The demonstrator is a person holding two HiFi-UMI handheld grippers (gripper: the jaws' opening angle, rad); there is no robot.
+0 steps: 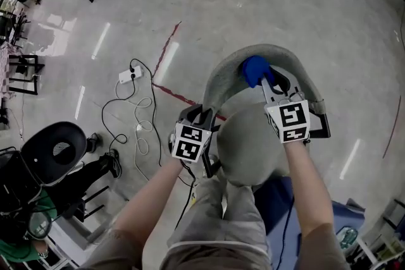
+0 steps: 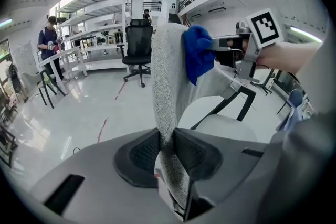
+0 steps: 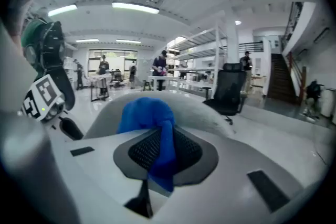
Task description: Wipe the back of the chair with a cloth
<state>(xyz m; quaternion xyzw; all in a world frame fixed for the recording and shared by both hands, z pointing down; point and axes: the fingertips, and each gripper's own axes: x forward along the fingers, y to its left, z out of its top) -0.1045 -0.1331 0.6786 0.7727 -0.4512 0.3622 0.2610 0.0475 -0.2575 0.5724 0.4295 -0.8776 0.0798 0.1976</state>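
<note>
Black ribbed pads of the left gripper [image 2: 167, 139] pinch the thin edge of the chair back [image 2: 165, 65], a curved panel of coarse grey woven fabric. In the head view this grip sits at the arch's eight o'clock end. The right gripper [image 3: 163, 147] is clamped on a soft, crumpled blue cloth [image 3: 140, 113], which rests against the arch near twelve o'clock. A rounded pale seat [image 1: 250, 142] lies at the arch's six o'clock, above a glossy floor [image 1: 285, 9].

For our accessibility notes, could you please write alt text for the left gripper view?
The left claw is shut on the edge of a grey fabric chair back. Higher up, the right claw holds a blue cloth against it; a black office chair stands on the floor behind.
</note>
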